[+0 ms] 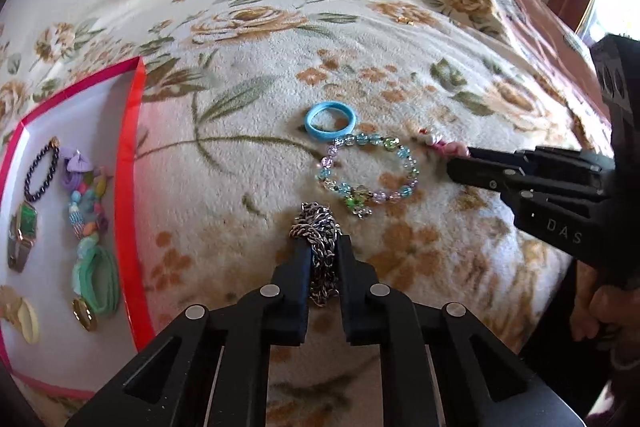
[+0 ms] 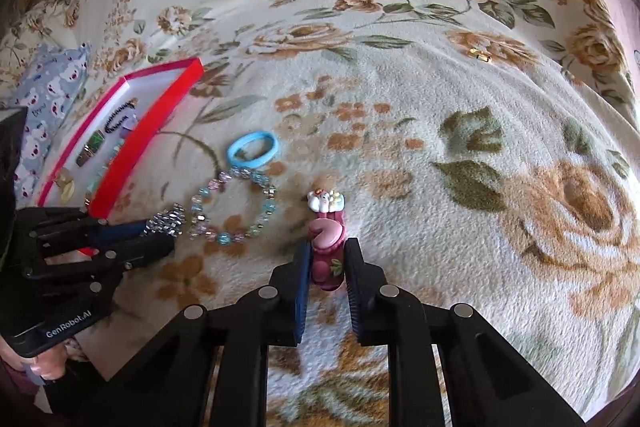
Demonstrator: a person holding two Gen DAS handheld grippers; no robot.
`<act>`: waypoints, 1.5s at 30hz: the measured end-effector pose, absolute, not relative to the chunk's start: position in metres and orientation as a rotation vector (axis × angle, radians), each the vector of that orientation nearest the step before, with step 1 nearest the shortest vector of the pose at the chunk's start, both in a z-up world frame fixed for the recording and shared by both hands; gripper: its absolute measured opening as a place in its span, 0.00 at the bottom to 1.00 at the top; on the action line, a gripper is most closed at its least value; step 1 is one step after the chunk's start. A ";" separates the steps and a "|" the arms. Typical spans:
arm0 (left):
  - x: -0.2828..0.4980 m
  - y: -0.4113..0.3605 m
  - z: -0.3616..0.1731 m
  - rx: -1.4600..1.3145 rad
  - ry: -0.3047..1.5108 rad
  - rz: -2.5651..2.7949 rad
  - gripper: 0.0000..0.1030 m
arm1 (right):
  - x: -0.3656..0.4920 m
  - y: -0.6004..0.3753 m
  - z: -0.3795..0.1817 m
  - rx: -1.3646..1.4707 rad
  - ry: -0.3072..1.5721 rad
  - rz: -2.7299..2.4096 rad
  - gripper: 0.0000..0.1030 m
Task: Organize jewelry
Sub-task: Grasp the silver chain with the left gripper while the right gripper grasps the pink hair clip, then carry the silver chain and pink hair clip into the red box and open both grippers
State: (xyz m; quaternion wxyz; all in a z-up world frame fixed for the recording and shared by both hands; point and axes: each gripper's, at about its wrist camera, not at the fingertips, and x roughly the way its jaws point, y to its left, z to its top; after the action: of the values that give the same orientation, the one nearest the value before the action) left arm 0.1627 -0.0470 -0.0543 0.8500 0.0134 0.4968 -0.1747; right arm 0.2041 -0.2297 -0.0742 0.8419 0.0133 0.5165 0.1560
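My left gripper is shut on a bunched silver chain, just above the floral blanket; it also shows in the right wrist view. My right gripper is shut on a pink hair clip with a white figure at its tip; the gripper also shows in the left wrist view. A pastel bead bracelet and a blue ring bangle lie on the blanket between the grippers. A red-rimmed white box holds several jewelry pieces.
The floral fleece blanket covers the whole surface. A small gold item lies far back right. A blue patterned pouch lies beyond the box. A dark bed edge and pink sheet are at the right.
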 end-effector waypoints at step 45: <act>0.060 0.124 0.038 -0.292 0.839 -0.179 0.10 | 0.172 -0.112 -0.004 0.141 0.951 0.658 0.16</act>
State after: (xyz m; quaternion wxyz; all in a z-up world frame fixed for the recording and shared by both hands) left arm 0.0601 0.1236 0.0385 0.8991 -0.1410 0.4054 -0.0867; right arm 0.1718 -0.1122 -0.0042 0.8350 0.0665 0.4492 0.3106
